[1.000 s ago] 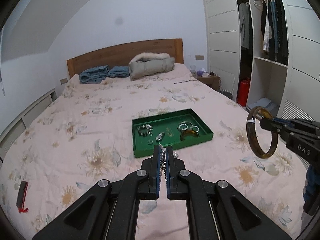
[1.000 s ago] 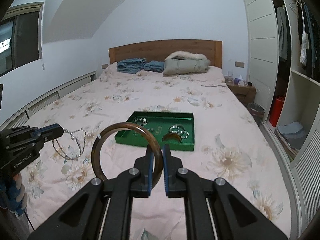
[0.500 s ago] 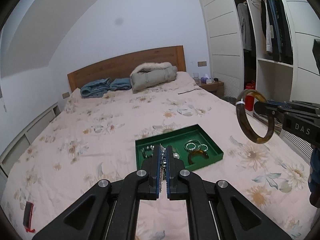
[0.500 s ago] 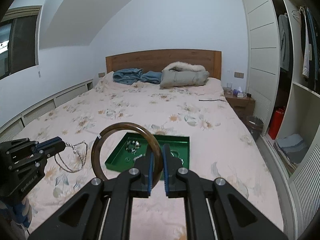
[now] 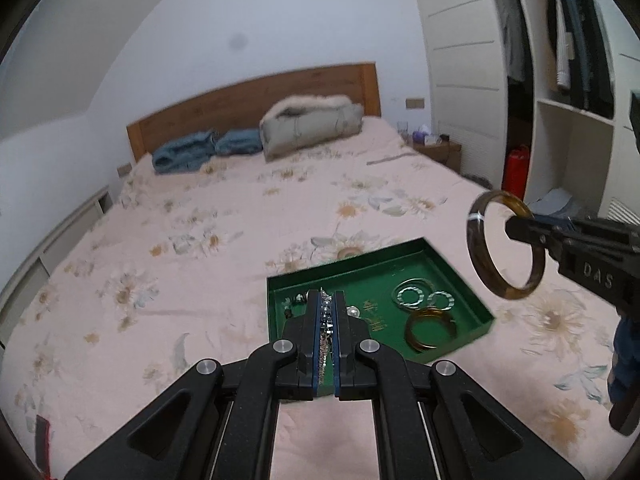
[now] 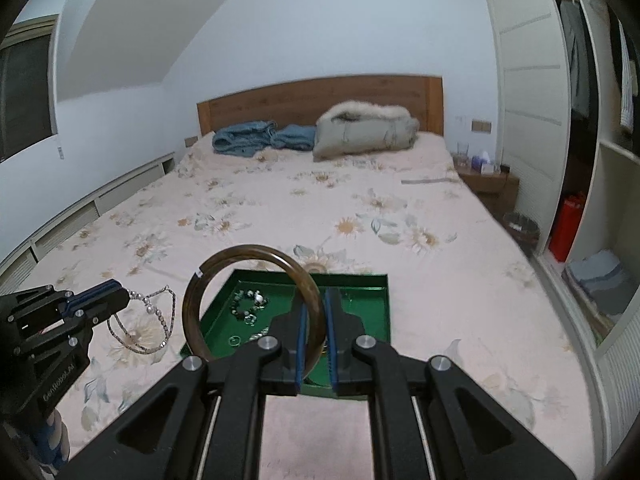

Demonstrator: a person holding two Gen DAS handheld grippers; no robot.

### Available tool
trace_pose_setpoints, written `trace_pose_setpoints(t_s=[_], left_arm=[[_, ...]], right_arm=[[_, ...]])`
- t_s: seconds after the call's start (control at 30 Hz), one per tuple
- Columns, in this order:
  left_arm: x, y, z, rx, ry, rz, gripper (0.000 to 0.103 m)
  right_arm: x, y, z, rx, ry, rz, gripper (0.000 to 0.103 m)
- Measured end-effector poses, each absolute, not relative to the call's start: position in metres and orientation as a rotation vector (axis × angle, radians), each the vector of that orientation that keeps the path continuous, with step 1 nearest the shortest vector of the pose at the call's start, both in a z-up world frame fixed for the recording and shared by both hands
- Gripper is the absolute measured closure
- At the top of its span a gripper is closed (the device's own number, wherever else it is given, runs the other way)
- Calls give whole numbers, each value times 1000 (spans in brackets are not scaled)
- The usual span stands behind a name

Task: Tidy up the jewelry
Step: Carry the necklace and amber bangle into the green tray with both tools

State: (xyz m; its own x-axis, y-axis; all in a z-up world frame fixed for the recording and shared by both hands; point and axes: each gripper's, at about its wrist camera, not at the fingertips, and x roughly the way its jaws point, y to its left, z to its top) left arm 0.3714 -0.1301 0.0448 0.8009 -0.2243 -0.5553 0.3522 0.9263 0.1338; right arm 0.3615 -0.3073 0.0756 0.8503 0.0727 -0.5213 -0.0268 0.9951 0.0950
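Observation:
A green tray (image 5: 472, 280) lies on the bed and holds a brown bangle (image 5: 430, 330), two silver rings (image 5: 412, 294) and a bead bracelet (image 6: 248, 304). My left gripper (image 5: 327, 300) is shut on a silver bead necklace (image 6: 146, 320), which hangs from it above the bed left of the tray (image 6: 382, 280). My right gripper (image 6: 315, 300) is shut on a dark brown bangle (image 6: 224, 264) and holds it upright above the tray's near edge. That bangle also shows in the left wrist view (image 5: 486, 280), right of the tray.
The flowered bedsheet (image 5: 200, 264) spreads all round the tray. Blue clothes (image 5: 200, 152) and a grey jacket (image 5: 312, 124) lie by the wooden headboard. An open wardrobe (image 5: 560, 120) stands at the right, with a nightstand (image 6: 488, 184) beside the bed.
Both grippers have moved forward toward the tray, which now sits closer and lower in both views. The necklace and the bangle stay held.

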Motion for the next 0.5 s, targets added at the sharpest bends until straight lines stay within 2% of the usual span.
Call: trace_pose_setpoints(t_s=[0.5], left_arm=[[505,-145,-73,149,830,-271,99]], right_arm=[[488,-293,-51,100,771,51,95]])
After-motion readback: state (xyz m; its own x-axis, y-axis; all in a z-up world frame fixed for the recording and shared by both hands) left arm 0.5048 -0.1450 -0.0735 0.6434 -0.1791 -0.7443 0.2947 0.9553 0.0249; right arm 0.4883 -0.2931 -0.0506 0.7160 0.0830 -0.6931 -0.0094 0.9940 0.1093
